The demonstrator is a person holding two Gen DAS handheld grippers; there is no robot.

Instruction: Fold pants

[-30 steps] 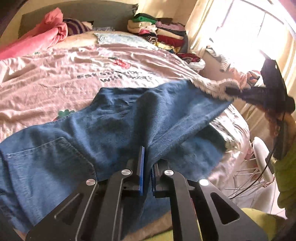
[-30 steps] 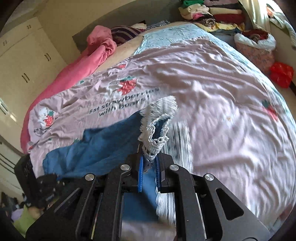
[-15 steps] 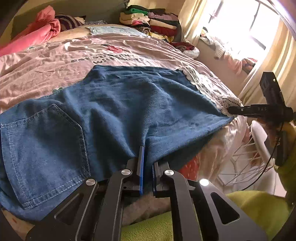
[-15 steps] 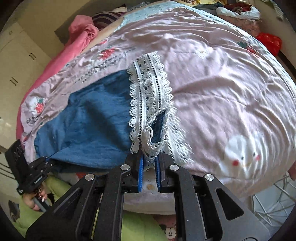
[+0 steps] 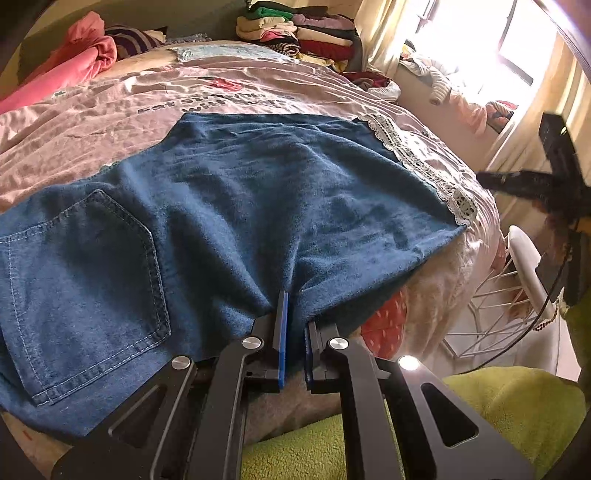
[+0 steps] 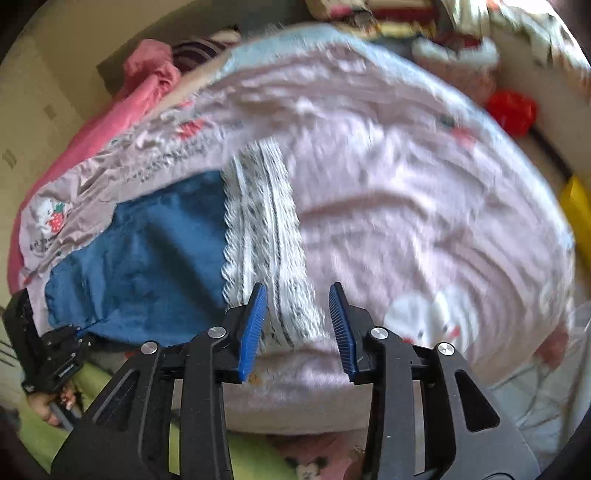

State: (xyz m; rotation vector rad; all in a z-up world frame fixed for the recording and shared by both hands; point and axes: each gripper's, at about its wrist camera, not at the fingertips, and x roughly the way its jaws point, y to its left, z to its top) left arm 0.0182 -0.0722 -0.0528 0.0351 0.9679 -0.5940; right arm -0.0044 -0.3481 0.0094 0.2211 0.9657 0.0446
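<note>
Broadly, a wide bed under a pale pink sheet printed with strawberries and dark lettering (image 5: 122,122) filled both views, and the blue denim pants with a white lace-trimmed hem (image 5: 258,206) lay spread flat across its near side. Their stitched back pocket (image 5: 85,280) sat at the left of the left wrist view, while the lace hem (image 5: 417,162) ran along the right edge, close to the corner of the mattress; the near edge of the denim hung slightly over the bedside. At the far end of the bed lay a crumpled coral-pink blanket (image 5: 70,70), and a stack of folded clothes in mixed colours (image 5: 299,33) stood beyond it near the curtained window. A green fleece garment (image 5: 491,410) on the person showed below the tools.

The left gripper (image 5: 293,332) was clamped on a pinch of the denim's near edge, its blue pads narrow around the cloth. The right gripper (image 6: 297,325) hovered just off the bedside by the lace hem (image 6: 262,229), its jaws opening with nothing pressed between the ribbed blue pads; that view was blurred.
</note>
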